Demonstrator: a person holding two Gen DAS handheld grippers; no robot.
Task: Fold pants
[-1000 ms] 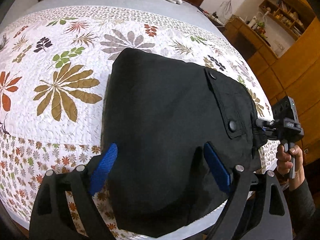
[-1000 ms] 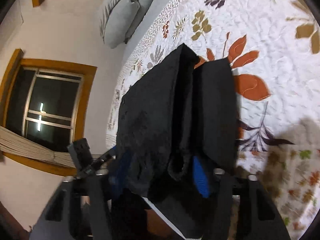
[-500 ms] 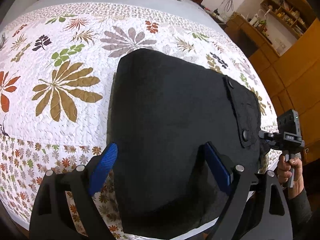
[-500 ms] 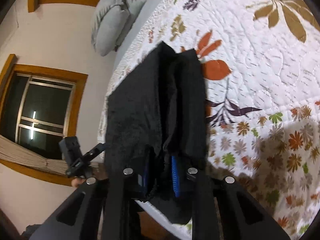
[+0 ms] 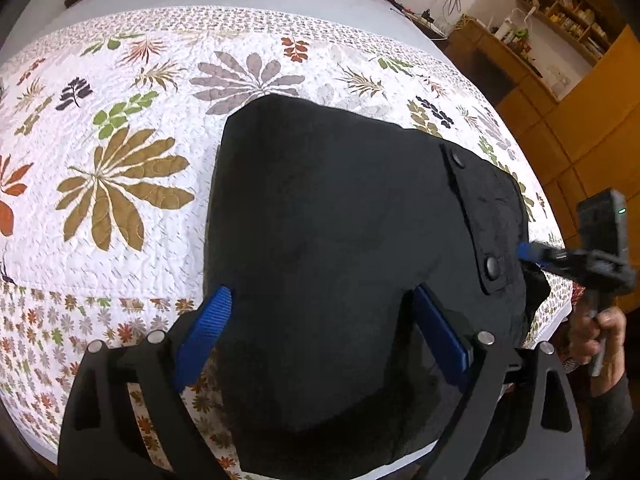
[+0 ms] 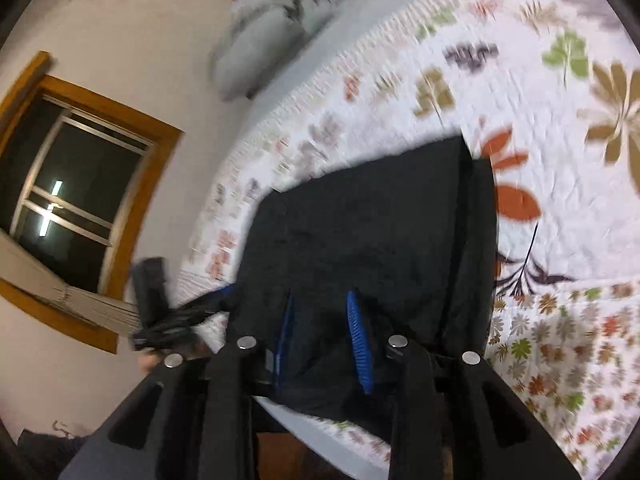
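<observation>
The black pants (image 5: 344, 240) lie folded in a thick block near the front edge of the floral quilt (image 5: 120, 184), a flap pocket with two snaps on top. My left gripper (image 5: 324, 320) is open, its blue pads wide apart around the near edge of the pants. The right gripper (image 5: 532, 254) shows at the pants' right edge in the left wrist view. In the right wrist view my right gripper (image 6: 320, 320) has opened over the pants (image 6: 372, 232), with its blue pads apart and cloth between them. The left gripper (image 6: 188, 312) shows blurred at the left.
The bed's front edge (image 5: 548, 332) runs just under the pants. Grey pillows (image 6: 264, 36) lie at the head of the bed. Wooden cabinets and shelves (image 5: 568, 60) stand to the right of the bed. A window (image 6: 68, 196) is in the wall on the other side.
My right gripper closed on the pants' edge half a second ago and has opened again now. The pants have settled lower and flatter on the quilt. My left gripper stayed open.
</observation>
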